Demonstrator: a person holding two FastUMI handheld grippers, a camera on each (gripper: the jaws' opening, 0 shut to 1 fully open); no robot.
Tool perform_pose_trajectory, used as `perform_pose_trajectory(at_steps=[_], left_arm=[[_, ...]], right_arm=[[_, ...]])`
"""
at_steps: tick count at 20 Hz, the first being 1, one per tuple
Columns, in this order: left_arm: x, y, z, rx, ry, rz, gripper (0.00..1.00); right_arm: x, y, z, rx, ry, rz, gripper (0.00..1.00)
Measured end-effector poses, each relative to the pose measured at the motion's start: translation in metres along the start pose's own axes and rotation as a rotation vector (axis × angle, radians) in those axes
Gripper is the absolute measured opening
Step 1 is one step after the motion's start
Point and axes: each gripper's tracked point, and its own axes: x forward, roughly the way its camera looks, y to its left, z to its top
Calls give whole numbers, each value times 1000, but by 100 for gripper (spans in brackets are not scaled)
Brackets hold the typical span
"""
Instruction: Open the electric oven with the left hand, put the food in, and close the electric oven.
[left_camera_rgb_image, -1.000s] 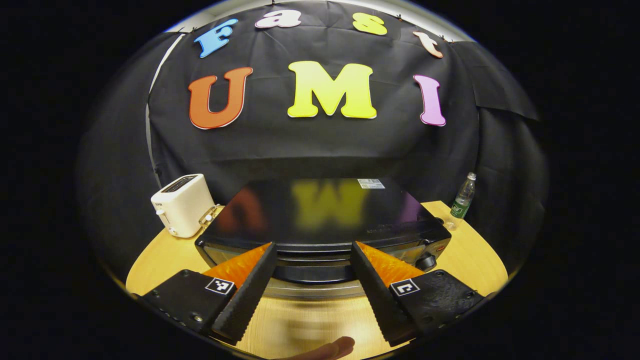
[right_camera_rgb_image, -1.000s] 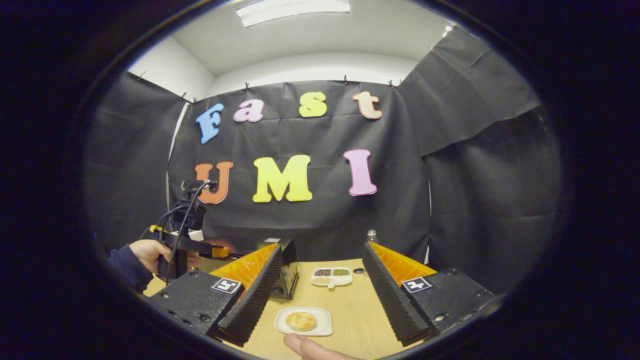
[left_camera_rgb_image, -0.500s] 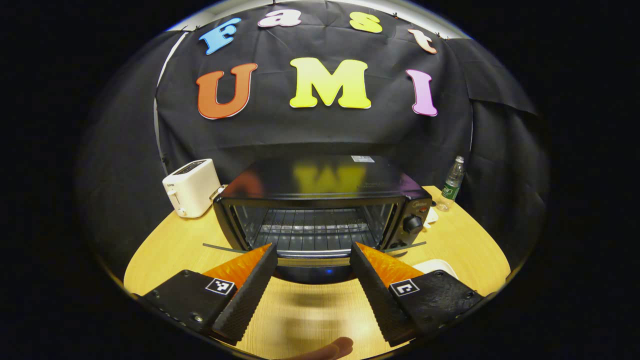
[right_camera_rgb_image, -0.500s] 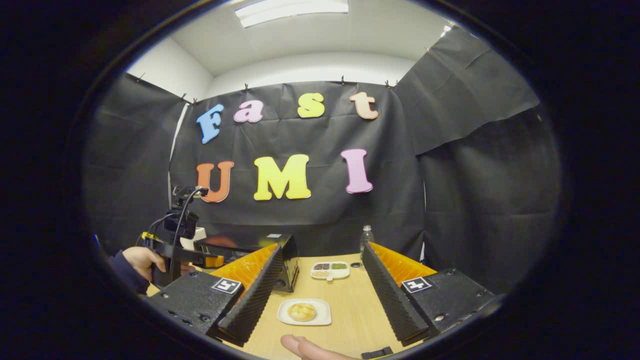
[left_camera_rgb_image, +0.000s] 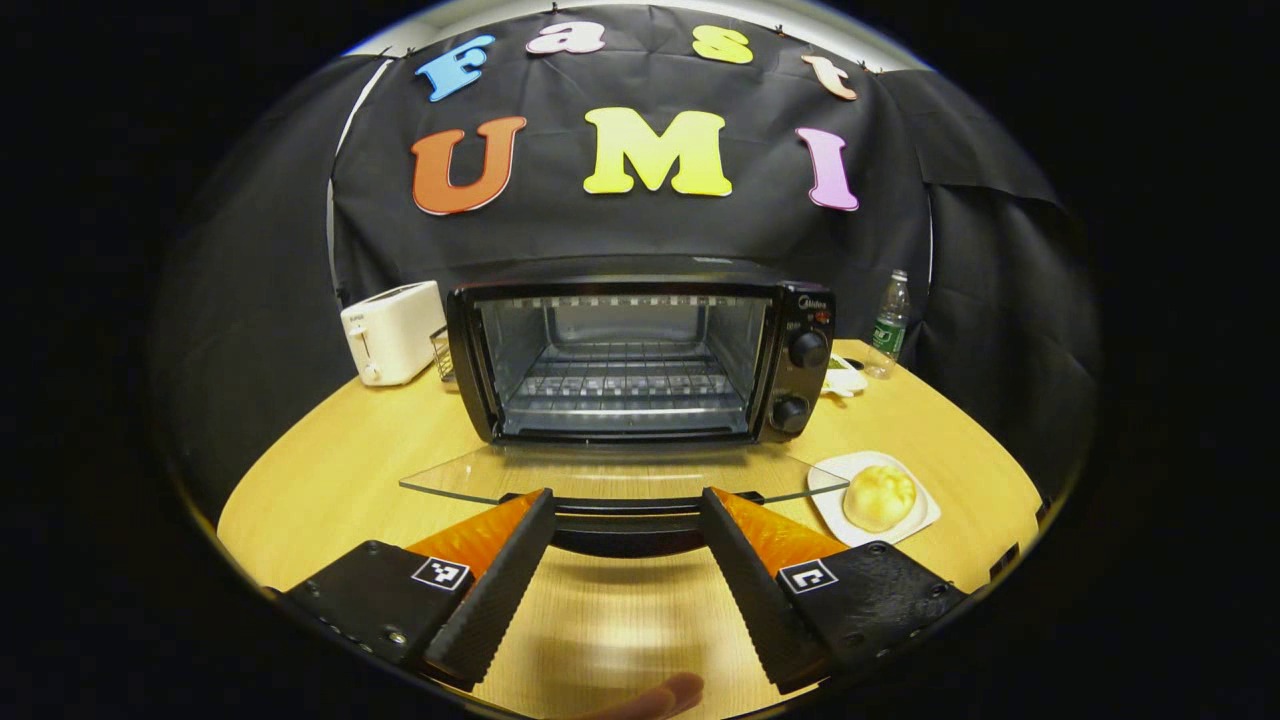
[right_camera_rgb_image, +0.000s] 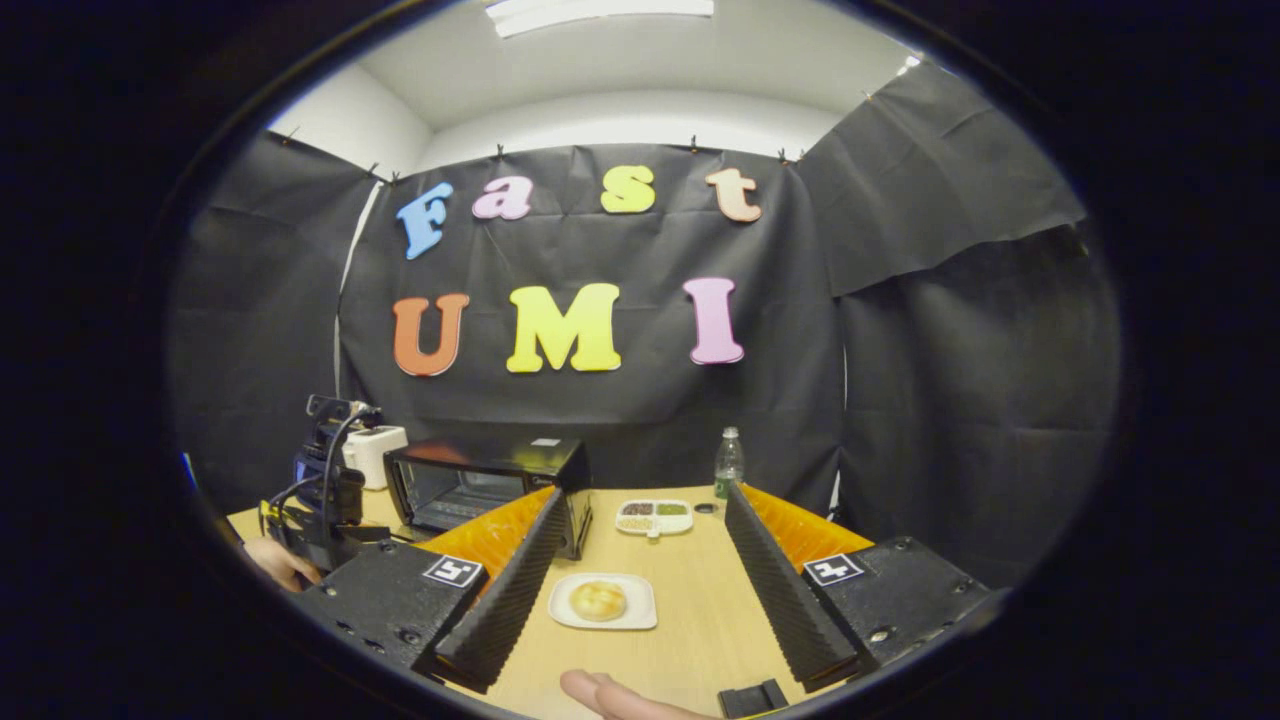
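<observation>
1. Left gripper view: the electric oven (left_camera_rgb_image: 640, 360) stands open, its glass door (left_camera_rgb_image: 610, 475) folded down flat with the handle (left_camera_rgb_image: 625, 510) between the left gripper (left_camera_rgb_image: 625, 540) fingers, which are spread and not pressing it. Judging by this, the cavity is ready for loading. The bun (left_camera_rgb_image: 878, 497) waits on its white plate (left_camera_rgb_image: 830, 500) just right of the door.

2. Right gripper view: the right gripper (right_camera_rgb_image: 640, 560) hangs with jaws apart above the bun (right_camera_rgb_image: 597, 600), likely lined up to grasp it.

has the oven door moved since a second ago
Yes. The oven door has swung down flat in front of the oven, exposing the rack.
</observation>
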Motion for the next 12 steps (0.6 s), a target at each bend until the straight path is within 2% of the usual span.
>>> perform_pose_trajectory(at_steps=[5, 9, 12], left_arm=[[3, 0, -27, -6, 23, 1, 96], [12, 4, -52, -48, 64, 0, 95], [5, 5, -39, -39, 2, -11, 94]], right_arm=[[11, 4, -18, 29, 34, -1, 100], [24, 6, -34, 18, 68, -2, 100], [30, 11, -49, 12, 106, 0, 100]])
